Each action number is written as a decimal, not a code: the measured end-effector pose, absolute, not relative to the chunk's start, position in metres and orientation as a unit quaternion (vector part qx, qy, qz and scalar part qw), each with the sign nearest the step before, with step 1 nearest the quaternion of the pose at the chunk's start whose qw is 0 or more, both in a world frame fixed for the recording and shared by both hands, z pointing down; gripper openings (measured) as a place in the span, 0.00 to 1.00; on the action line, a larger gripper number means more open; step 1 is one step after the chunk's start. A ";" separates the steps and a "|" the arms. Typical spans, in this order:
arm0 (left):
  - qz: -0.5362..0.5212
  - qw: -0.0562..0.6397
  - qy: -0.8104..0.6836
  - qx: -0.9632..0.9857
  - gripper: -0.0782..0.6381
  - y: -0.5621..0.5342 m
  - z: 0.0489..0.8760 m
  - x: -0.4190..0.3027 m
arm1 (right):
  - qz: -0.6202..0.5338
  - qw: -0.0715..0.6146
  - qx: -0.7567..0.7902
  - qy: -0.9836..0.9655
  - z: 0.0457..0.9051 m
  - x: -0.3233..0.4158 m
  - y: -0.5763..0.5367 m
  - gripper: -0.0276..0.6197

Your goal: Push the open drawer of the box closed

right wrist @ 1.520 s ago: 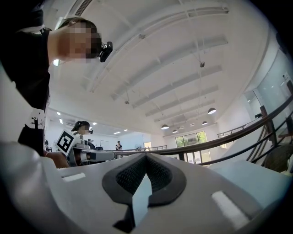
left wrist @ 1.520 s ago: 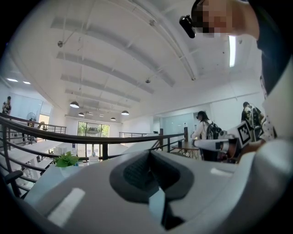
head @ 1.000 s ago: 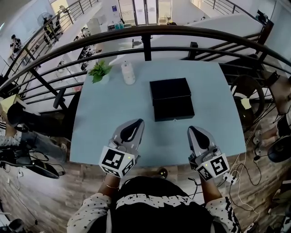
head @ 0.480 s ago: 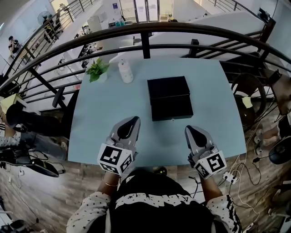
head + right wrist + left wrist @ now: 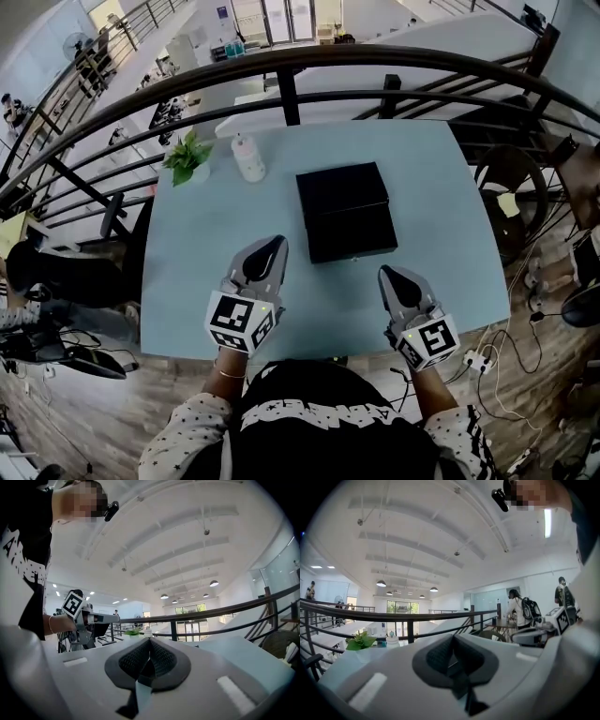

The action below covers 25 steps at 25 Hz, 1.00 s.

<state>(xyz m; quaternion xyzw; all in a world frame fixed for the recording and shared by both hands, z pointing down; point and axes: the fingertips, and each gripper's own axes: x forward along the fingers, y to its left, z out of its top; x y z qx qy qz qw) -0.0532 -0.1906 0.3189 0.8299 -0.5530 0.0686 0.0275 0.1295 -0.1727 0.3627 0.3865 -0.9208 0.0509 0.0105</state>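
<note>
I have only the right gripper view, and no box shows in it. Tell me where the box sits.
Observer: In the head view, the black box lies on the table, ahead of the right gripper and a little to its left.
Operator: Give me the drawer's state.
Observer: The drawer stands pulled out of the box's near side, toward the person. Neither gripper touches it.
Operator: Report the left gripper.
Observer: The left gripper is shut with nothing between its jaws.
</note>
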 end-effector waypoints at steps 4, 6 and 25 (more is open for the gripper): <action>0.078 0.039 -0.548 0.832 0.11 -0.216 0.335 -0.060 | 0.060 0.022 0.397 -0.915 0.380 0.124 -0.191 0.05; 0.083 0.042 -0.548 0.831 0.11 -0.231 0.344 -0.064 | 0.060 0.029 0.399 -0.914 0.388 0.120 -0.201 0.05; 0.136 0.099 -0.526 0.834 0.11 -0.322 0.438 -0.073 | 0.128 0.101 0.440 -0.883 0.480 0.103 -0.239 0.06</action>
